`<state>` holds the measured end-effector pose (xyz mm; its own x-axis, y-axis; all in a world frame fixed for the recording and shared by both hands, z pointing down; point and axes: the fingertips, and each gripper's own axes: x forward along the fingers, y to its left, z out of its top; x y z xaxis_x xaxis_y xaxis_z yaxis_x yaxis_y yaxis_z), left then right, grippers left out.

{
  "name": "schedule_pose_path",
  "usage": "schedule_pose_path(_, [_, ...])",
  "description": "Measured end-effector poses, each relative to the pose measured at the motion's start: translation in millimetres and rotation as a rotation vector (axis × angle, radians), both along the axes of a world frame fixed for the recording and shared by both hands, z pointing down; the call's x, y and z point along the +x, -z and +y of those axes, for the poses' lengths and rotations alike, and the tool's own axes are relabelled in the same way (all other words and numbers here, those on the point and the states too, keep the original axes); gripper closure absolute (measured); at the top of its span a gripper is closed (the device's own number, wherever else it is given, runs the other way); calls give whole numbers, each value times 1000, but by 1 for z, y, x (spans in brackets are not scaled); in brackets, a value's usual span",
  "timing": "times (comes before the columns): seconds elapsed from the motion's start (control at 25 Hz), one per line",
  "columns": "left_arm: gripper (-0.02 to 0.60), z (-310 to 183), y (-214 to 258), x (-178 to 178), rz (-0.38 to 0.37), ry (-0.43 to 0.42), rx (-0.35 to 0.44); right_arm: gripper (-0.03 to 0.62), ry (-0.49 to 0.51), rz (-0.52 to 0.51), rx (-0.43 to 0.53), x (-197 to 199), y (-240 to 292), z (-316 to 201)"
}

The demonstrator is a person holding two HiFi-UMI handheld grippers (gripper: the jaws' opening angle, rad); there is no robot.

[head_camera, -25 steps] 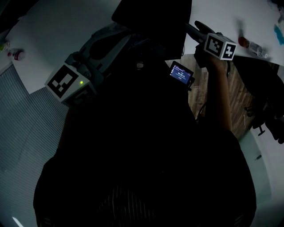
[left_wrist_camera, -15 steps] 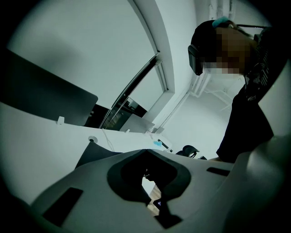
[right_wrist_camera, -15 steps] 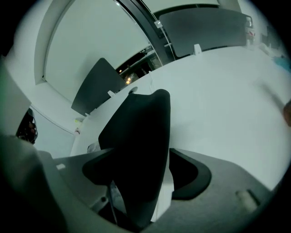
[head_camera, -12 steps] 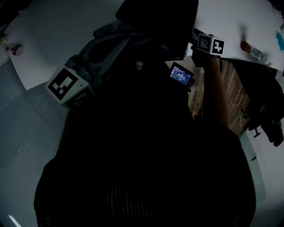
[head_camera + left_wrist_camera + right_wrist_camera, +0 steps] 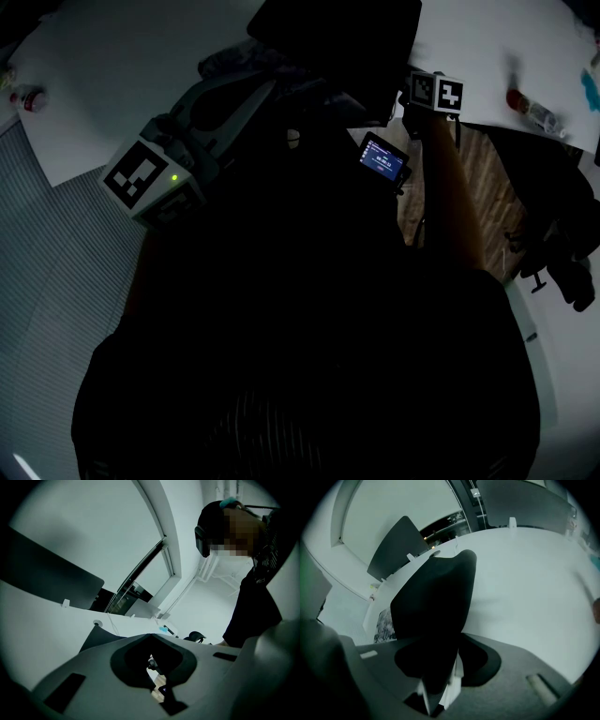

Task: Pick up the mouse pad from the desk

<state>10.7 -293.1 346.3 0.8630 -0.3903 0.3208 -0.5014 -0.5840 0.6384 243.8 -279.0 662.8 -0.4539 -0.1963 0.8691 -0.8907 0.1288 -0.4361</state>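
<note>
Grip looks made, as the right claw (image 5: 439,688), its jaws having just closed in, pinches the near edge of the mouse pad (image 5: 433,597), which stretches ahead of it over the desk (image 5: 525,588), so seemingly only lifting remains

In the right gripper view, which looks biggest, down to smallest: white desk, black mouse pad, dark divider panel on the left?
1. white desk
2. mouse pad, though nearness to the camera enlarges it
3. divider panel
</note>
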Motion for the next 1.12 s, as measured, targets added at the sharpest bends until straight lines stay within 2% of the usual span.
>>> schedule_pose_path(0.08, [575, 1, -1, -1, -3, 2, 0, 501, -14, 10, -1, 2, 1, -1])
schedule_pose_path(0.12, [574, 1, -1, -1, -4, 2, 2, 553, -18, 11, 6, 2, 3, -2])
schedule_pose_path(0.16, [574, 0, -1, -1, -4, 1, 5, 572, -14, 11, 16, 1, 6, -4])
schedule_pose_path(0.36, [574, -2, 4, 2, -2, -6, 22, 574, 34, 0, 60, -12, 25, -7])
schedule_pose_path(0.72, [574, -5, 16, 8, -3, -21, 56, 574, 34, -105, 142, -29, 73, -21])
schedule_pose_path(1.12, [575, 6, 43, 9, 6, -16, 129, 574, 64, -370, 334, -76, 193, -35])
